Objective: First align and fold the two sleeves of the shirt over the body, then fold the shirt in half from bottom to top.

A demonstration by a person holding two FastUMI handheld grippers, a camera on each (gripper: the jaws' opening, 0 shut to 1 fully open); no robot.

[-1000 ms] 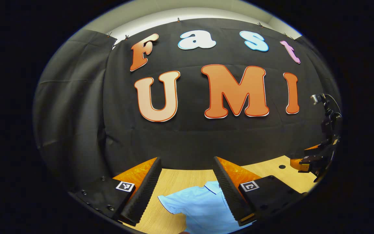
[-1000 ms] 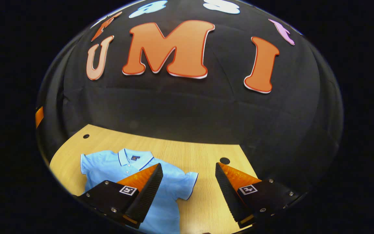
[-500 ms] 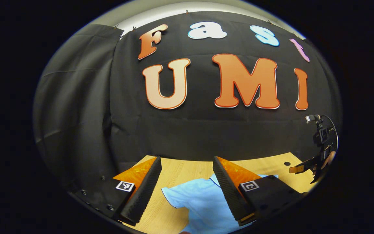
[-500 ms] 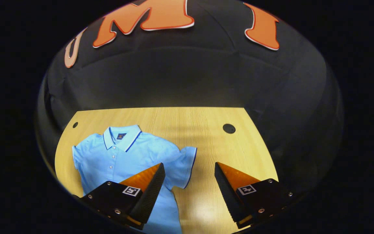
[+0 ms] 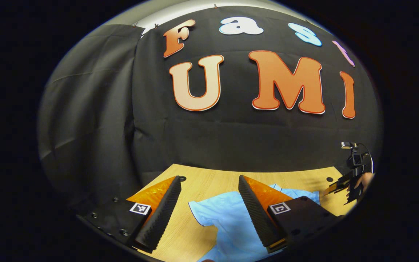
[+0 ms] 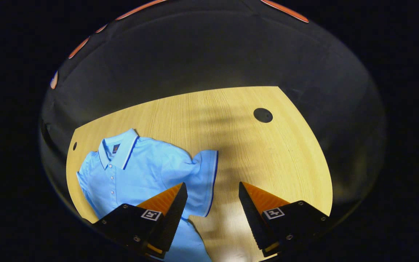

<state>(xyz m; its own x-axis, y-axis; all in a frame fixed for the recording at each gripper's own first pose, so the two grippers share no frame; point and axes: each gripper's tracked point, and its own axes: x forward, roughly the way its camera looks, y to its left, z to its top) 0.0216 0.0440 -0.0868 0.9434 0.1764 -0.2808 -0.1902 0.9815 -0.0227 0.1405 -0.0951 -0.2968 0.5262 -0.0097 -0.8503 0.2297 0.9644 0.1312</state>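
Light blue shirt is lying flat on the worktop, both sleeves unfolded. Left gripper and right gripper hang above it, jaws wide open, holding nothing.

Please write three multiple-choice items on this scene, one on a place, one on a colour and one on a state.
1. Where does the shirt lie?
A. Spread flat on the wooden table
B. Hanging on the booth wall
C. Held up between both grippers

2. What colour is the shirt?
A. White
B. Light blue with dark blue trim
C. Red

3. How does the right gripper stand?
A. Shut on the collar
B. Shut on the hem
C. Open, holding nothing, near the sleeve

Answers:
1 A: the right gripper view shows it lying on the tabletop, sleeves out.
2 B: the cloth is light blue, with a dark line along collar and sleeve edge.
3 C: its fingers stand wide apart with bare table between them.
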